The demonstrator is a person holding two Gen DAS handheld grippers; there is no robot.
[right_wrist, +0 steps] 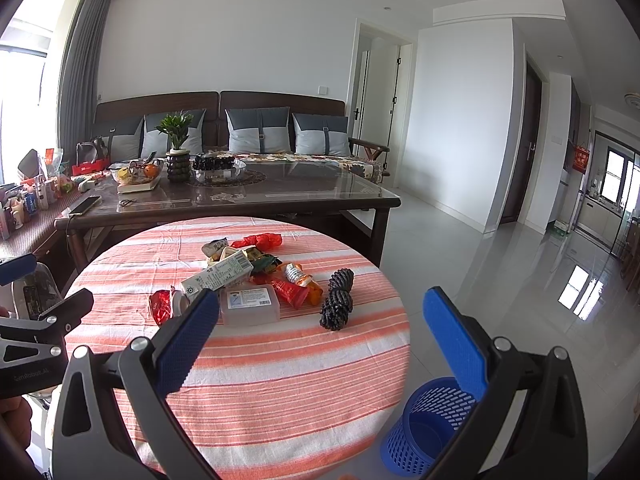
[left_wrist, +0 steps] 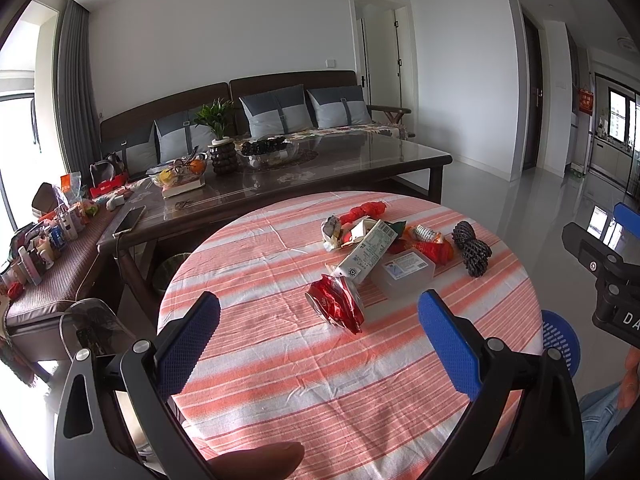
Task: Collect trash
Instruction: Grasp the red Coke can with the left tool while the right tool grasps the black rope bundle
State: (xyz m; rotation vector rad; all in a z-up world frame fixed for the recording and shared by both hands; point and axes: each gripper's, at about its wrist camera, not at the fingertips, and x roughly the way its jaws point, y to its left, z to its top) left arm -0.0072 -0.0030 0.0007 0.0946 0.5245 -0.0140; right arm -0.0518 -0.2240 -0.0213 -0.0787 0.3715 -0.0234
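Observation:
Trash lies heaped on a round table with a pink striped cloth [left_wrist: 280, 360] [right_wrist: 280, 380]: a crushed red can [left_wrist: 336, 305] [right_wrist: 162, 307], a white carton [left_wrist: 366, 254] [right_wrist: 218, 276], a clear plastic box [left_wrist: 404, 274] [right_wrist: 250, 306], red and orange wrappers [left_wrist: 434, 249] [right_wrist: 294, 290], a red bag [left_wrist: 366, 211] [right_wrist: 260, 241] and dark foam netting [left_wrist: 472, 250] [right_wrist: 338, 300]. My left gripper [left_wrist: 320, 320] is open and empty, just short of the can. My right gripper [right_wrist: 320, 318] is open and empty over the table's right edge. A blue mesh bin [right_wrist: 426, 428] [left_wrist: 560, 340] stands on the floor to the right.
A dark glass-topped coffee table [right_wrist: 300, 196] with a plant, fruit bowls and a phone stands beyond the round table, a sofa [right_wrist: 220, 128] behind it. A cluttered bench [left_wrist: 60, 272] is at left. Tiled floor [right_wrist: 520, 280] lies to the right.

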